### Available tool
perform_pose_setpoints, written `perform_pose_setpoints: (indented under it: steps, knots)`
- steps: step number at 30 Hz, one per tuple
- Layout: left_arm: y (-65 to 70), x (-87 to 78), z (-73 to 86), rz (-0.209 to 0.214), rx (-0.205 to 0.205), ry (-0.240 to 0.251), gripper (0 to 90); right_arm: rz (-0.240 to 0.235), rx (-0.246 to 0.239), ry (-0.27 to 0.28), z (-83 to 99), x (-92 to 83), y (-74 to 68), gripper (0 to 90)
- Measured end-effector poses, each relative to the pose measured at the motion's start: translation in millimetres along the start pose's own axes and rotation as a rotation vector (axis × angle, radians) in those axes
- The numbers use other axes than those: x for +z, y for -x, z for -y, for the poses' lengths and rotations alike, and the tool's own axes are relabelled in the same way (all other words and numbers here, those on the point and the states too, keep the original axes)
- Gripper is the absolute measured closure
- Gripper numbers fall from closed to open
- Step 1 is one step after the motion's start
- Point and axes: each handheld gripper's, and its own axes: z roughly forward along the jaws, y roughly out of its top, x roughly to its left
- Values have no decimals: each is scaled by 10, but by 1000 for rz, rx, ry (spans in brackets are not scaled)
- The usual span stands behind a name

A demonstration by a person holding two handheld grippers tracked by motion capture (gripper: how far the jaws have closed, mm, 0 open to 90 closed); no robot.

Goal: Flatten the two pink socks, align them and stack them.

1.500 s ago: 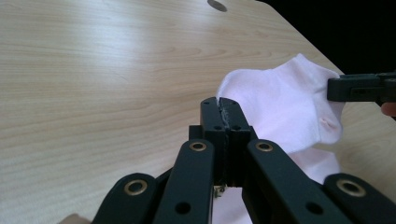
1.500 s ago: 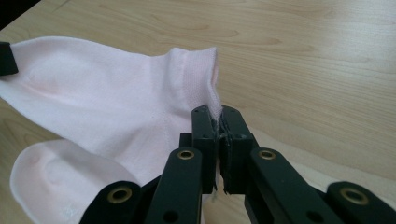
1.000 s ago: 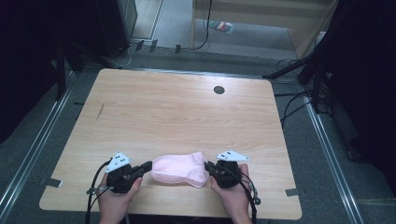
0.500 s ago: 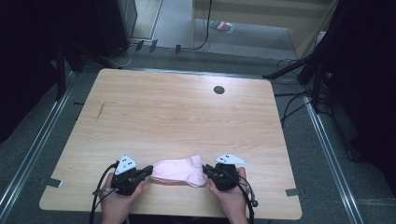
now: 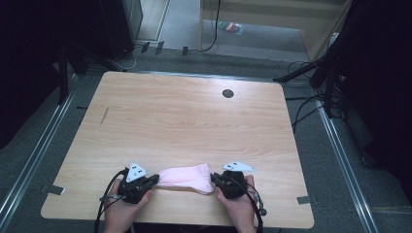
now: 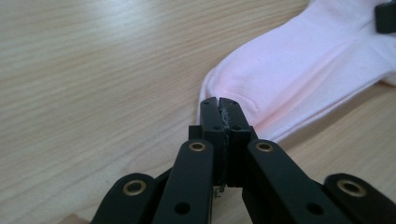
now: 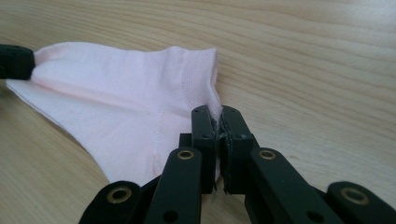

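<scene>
A pale pink sock (image 5: 187, 177) lies stretched flat near the front edge of the wooden table (image 5: 194, 116). My left gripper (image 5: 154, 179) is shut on the sock's toe end; in the left gripper view its jaws (image 6: 219, 106) pinch the pink sock (image 6: 299, 70) at its rounded tip. My right gripper (image 5: 214, 183) is shut on the cuff end; the right gripper view has the jaws (image 7: 218, 114) clamped on the ribbed edge of the sock (image 7: 126, 98). The two grippers face each other with the sock between them.
A small dark round hole (image 5: 227, 93) sits in the tabletop at the back right. Cables (image 5: 311, 82) run over the floor past the table's right rear corner. Metal rails (image 5: 340, 145) line both sides of the table.
Both hands and the sock have drawn slightly toward the table's front edge, and the sock now lies flatter and more stretched between the grippers.
</scene>
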Motion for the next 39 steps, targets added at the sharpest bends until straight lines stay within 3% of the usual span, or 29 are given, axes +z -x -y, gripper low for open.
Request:
perform_pose_setpoints:
  steps: [4, 5, 7, 9, 11, 12, 14, 17, 19, 21, 23, 24, 25, 30, 33, 34, 35, 37, 39]
  knots:
    - [-39, 33, -31, -1, -17, 26, 900, 13, -19, 25, -4, 3, -13, 839]
    - [-40, 8, -38, 7, -34, 53, 861, 0, -23, 34, -9, -4, -21, 774]
    - [-37, -92, -62, 10, -44, 131, 683, 0, -12, 70, -27, -63, -48, 631]
    - [-30, -203, -93, 39, -48, 193, 673, -13, 4, 118, -44, -176, -80, 617]
    - [2, -266, -117, 51, -37, 236, 723, -25, 18, 178, -37, -282, -135, 647]
    - [16, -255, -131, 70, -29, 225, 761, -42, 20, 183, -26, -304, -167, 675]
    - [22, -161, -133, 92, -17, 159, 809, -80, -1, 130, 5, -254, -241, 719]
    - [-18, -16, -74, 96, -27, 57, 843, -73, -28, 45, 85, -102, -292, 757]
    - [-41, 41, -32, 85, -6, 8, 833, -61, -33, -12, 127, -11, -289, 748]
    - [-63, 38, -8, 103, -6, 17, 823, -62, -31, 5, 146, -4, -275, 743]
    - [-58, 43, -3, 104, 3, 21, 807, -9, -68, 14, 134, -1, -280, 723]
    - [-58, 43, -3, 104, 3, 21, 805, -9, -68, 14, 134, -1, -280, 723]
    - [-47, 48, -1, 98, 21, 24, 803, 33, -103, 36, 132, 21, -263, 724]
    - [-41, 91, -19, 78, 24, 43, 814, 36, -102, 65, 121, 56, -225, 710]
    - [-55, 100, -21, 84, 10, 49, 809, -9, -86, 71, 118, 48, -215, 590]
    - [-68, 100, -24, 94, 3, 48, 809, -9, -86, 71, 118, 48, -215, 590]
    - [-102, 101, -24, 134, -29, 62, 753, -14, -89, 98, 105, 12, -185, 538]
    - [-150, 75, -19, 176, -53, 102, 665, -4, -83, 139, 81, -38, -122, 501]
    - [-194, 12, -19, 175, -55, 187, 568, -3, -56, 179, 48, -88, -38, 443]
